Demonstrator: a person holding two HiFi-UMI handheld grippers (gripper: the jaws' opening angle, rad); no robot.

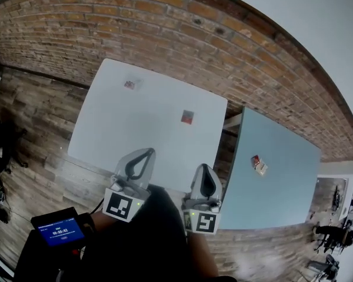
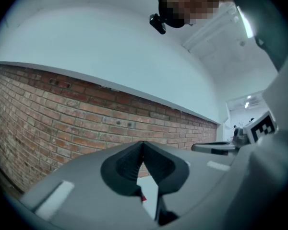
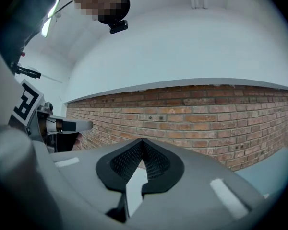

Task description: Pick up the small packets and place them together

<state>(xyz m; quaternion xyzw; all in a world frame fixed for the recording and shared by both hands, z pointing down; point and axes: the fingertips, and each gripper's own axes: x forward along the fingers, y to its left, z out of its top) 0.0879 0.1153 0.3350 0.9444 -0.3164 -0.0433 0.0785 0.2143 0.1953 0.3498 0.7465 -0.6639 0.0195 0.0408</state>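
Three small packets show in the head view. A red packet (image 1: 187,117) lies right of centre on the white table (image 1: 123,128), and a pale pinkish packet (image 1: 131,84) lies near its far edge. A red-and-white packet (image 1: 258,164) lies on the blue-grey table (image 1: 282,181) to the right. My left gripper (image 1: 149,152) hovers at the white table's near edge, shut and empty. My right gripper (image 1: 206,167) hangs beside it, over the gap between the tables, also shut and empty. In the left gripper view a red speck (image 2: 142,198) shows below the shut tips (image 2: 143,143). The right gripper view shows shut tips (image 3: 142,141) against the brick wall.
A brick wall (image 1: 165,34) runs behind both tables. Wooden floor (image 1: 23,110) lies to the left. A small device with a blue screen (image 1: 59,231) sits on the person's left forearm. Chairs and people (image 1: 335,239) stand far right.
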